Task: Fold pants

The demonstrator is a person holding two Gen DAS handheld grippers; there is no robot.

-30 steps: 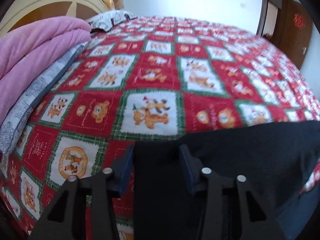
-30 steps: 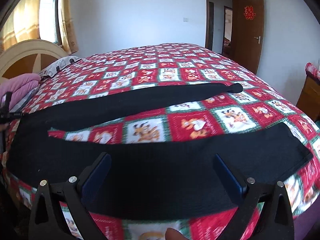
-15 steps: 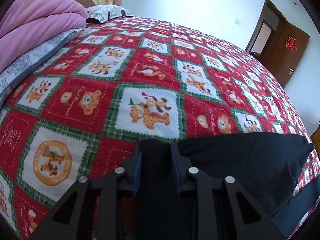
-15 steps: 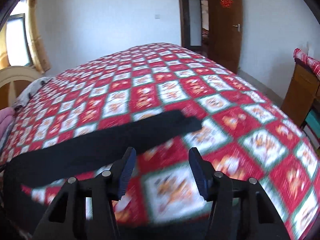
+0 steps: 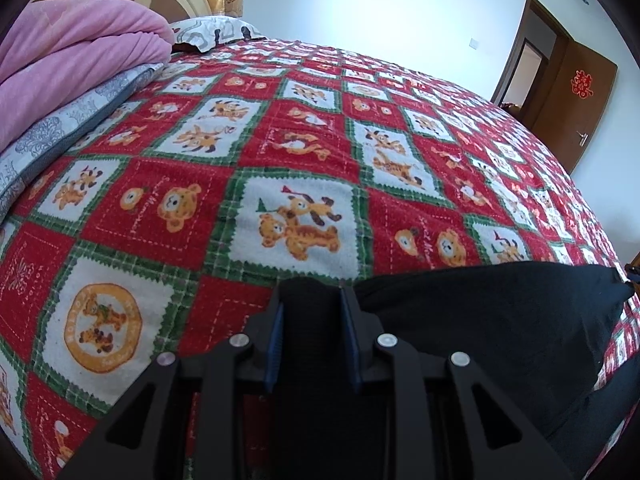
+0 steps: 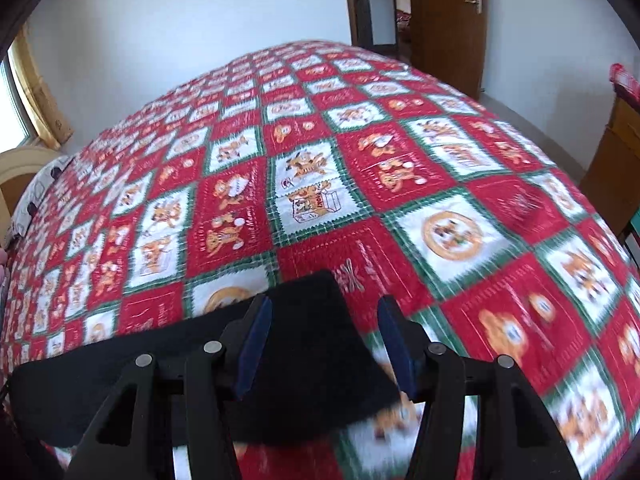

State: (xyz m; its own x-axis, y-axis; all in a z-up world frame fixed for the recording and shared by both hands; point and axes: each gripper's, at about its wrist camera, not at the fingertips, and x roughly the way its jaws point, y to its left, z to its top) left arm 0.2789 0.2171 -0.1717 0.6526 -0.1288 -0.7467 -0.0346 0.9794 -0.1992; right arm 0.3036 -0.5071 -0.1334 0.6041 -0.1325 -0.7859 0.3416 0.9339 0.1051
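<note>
The right gripper (image 6: pixel 324 344) has slid a long way across the bed since a second ago. Back then it looked over both long black legs of the pants; now it sits at the end of one leg, and the picture is a bit smeared. Its jaws were spread as wide as they go then and are closer together now. The left gripper (image 5: pixel 312 334) has hardly moved, but its jaws have pulled in and now pinch the cloth.

The pants (image 5: pixel 500 320) are black, soft and flat, and they lie on the bed near its front edge. In the left view a thick fold of the black cloth sits between the blue pads, which press on it from both sides. The rest spreads out to the right in a wide, dark shape with a pointed corner.

In the right view the leg end (image 6: pixel 316 344) is a blunt flap with a straight cut edge. It lies between the jaws, but there is a gap beside the right pad, so the jaws stand loose around it.

The bed cover (image 5: pixel 296 184) is fuzzy, with red and white squares, green checked borders and orange cartoon bears and dogs. A puffy pink blanket (image 5: pixel 68 60) is folded on a grey leafy quilt (image 5: pixel 52 136) at the left. A brown wooden door (image 5: pixel 576 100) stands open by the white wall.
</note>
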